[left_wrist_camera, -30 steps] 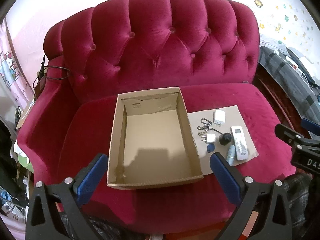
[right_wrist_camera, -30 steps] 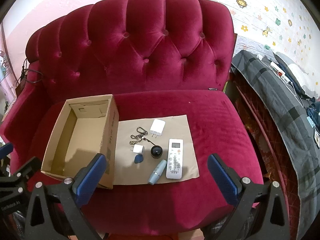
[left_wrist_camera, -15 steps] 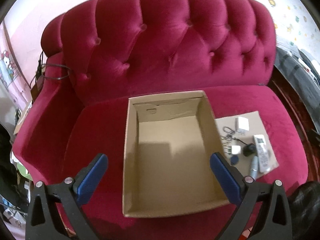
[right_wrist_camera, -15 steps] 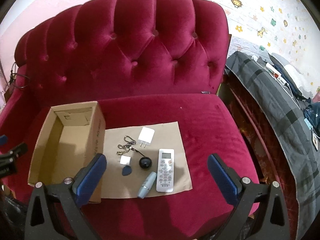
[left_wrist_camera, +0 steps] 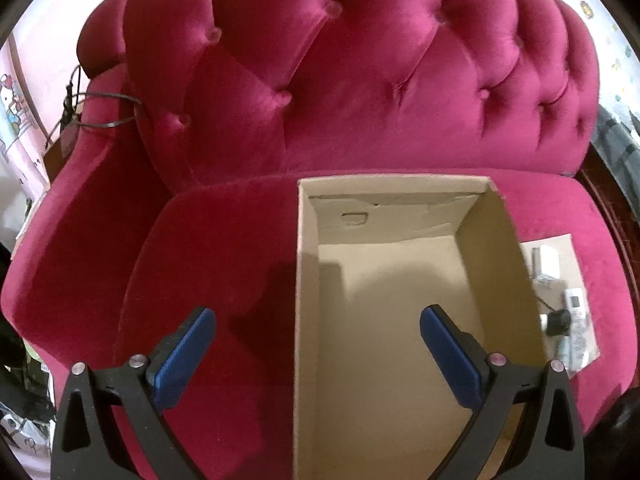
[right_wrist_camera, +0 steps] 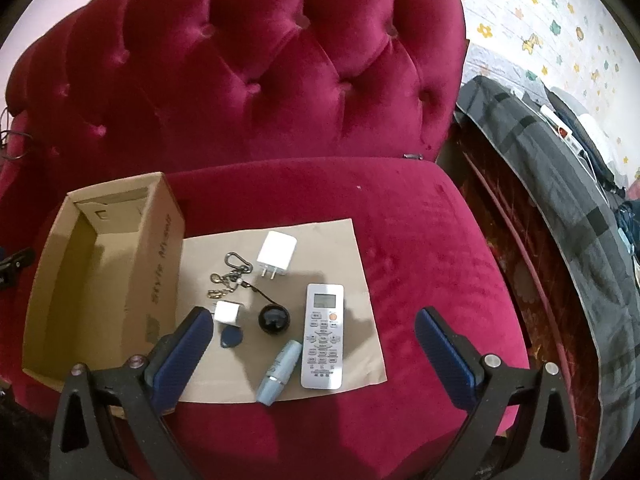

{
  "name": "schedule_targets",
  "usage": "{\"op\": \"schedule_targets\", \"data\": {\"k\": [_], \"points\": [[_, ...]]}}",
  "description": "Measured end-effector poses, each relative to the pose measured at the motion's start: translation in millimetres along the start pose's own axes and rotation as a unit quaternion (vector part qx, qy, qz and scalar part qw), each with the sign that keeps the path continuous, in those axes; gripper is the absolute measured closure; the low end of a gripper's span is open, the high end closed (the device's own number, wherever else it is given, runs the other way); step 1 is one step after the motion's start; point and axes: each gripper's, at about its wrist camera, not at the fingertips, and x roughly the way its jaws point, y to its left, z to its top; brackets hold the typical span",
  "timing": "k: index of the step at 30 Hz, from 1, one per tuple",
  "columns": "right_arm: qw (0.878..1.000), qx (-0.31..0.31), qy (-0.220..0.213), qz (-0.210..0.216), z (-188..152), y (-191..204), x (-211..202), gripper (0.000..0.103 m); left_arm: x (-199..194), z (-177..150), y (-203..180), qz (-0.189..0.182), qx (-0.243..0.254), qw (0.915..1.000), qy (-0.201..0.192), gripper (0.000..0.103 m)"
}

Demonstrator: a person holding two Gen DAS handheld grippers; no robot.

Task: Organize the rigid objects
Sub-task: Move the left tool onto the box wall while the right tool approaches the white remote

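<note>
over the last second my left tool has pushed in toward the cardboard box; the box now fills the lower middle of the left view and the tool's fingers straddle its left wall, spread wide and holding nothing. the box is bare inside and sits on the red sofa seat, so nothing is sorted yet. i judge the left side is coming in to steady or take hold of the box.

my right tool has also come closer to the paper sheet at 3 o'clock of the box, fingers spread and pinching nothing. on the sheet, left to right: the key chain, the small white cube plug, the blue tag, the black round cap, the white charger at 12 o'clock of it, the pale blue tube and the remote. the tube and remote lie between the fingers, so i reckon one of them gets picked first.
</note>
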Motion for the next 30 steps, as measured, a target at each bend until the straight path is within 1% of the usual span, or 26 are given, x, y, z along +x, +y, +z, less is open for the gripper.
{"op": "schedule_targets", "data": {"k": [5,10,13,16,17,18,19,21,22,24,27,28,30], "points": [[1.0,0.002,0.014,-0.008,-0.5,-5.6,19.5,0.0,32.0,-4.9,9.6,-0.003,-0.007,0.9997,0.025,0.0],[0.999,0.009,0.032,-0.01,-3.3,-12.7,41.0,0.0,50.1,-9.6,14.4,-0.003,-0.015,0.9994,0.032,0.0],[0.999,0.003,0.037,-0.016,-6.8,-15.7,52.4,0.0,61.8,-12.2,14.7,-0.008,-0.012,0.9988,0.046,0.0],[0.999,-0.003,0.043,-0.023,-10.6,-17.7,61.8,0.0,68.6,-12.4,13.2,-0.02,-0.012,0.9983,0.054,0.005],[0.999,-0.004,0.047,-0.024,-11.8,-18.4,65.9,0.0,69.8,-11.9,12.2,-0.022,-0.011,0.9982,0.055,0.011],[0.998,-0.005,0.05,-0.023,-12.7,-19.3,68.9,0.0,70.9,-11.9,10.8,-0.023,-0.008,0.9981,0.056,0.019],[0.998,-0.008,0.055,-0.024,-13.9,-19.9,73.7,0.0,72.4,-12.4,9.5,-0.023,-0.006,0.998,0.058,0.024],[0.998,-0.011,0.058,-0.022,-15.3,-20.4,79.7,0.0,75.1,-13.7,7.8,-0.027,-0.003,0.9974,0.066,0.043],[0.998,-0.014,0.062,-0.021,-15.8,-20.7,84.8,0.0,76.7,-14.7,6.9,-0.028,-0.001,0.9971,0.071,0.049],[0.997,-0.019,0.068,-0.018,-16.0,-20.7,93.8,0.0,79.3,-16.1,5.7,-0.033,0.001,0.9963,0.08,0.075],[0.996,-0.022,0.081,-0.012,-16.0,-20.6,107.2,0.001,82.8,-16.0,5.4,-0.024,0.0,0.9962,0.084,0.085],[0.996,-0.022,0.085,-0.008,-15.5,-21.0,111.7,0.001,82.9,-15.6,6.5,-0.024,-0.003,0.9961,0.085,0.087],[0.996,-0.021,0.092,-0.005,-15.1,-21.4,119.7,0.001,82.9,-15.8,10.0,-0.029,-0.007,0.9959,0.085,0.087]]}}
